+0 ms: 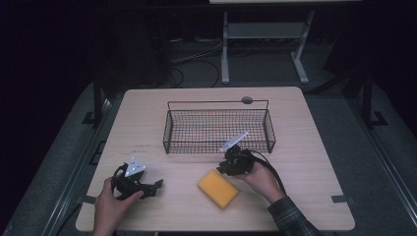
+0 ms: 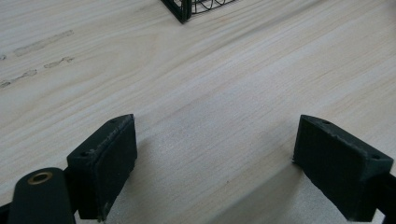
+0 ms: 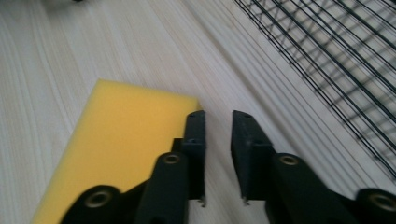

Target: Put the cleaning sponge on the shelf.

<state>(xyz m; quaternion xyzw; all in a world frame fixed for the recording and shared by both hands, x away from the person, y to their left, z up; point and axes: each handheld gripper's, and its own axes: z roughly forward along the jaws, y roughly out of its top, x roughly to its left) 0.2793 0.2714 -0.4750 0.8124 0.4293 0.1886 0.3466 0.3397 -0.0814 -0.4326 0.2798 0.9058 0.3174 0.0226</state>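
A yellow sponge (image 1: 218,188) lies flat on the wooden table (image 1: 147,123), in front of a black wire basket (image 1: 216,146). My right gripper (image 1: 225,168) hovers just beyond the sponge's far corner, between it and the basket. In the right gripper view its jaws (image 3: 218,122) stand almost together with only a narrow gap and nothing in it; the sponge (image 3: 121,140) lies beside the left jaw and the basket mesh (image 3: 336,56) to the right. My left gripper (image 1: 155,187) rests near the table's front left, wide open (image 2: 215,158) over bare wood.
The basket's corner (image 2: 180,9) shows at the top of the left gripper view. A round grey grommet (image 1: 247,100) sits at the table's far edge. Beyond the table stands a white metal frame (image 1: 265,34) on a dark floor with cables.
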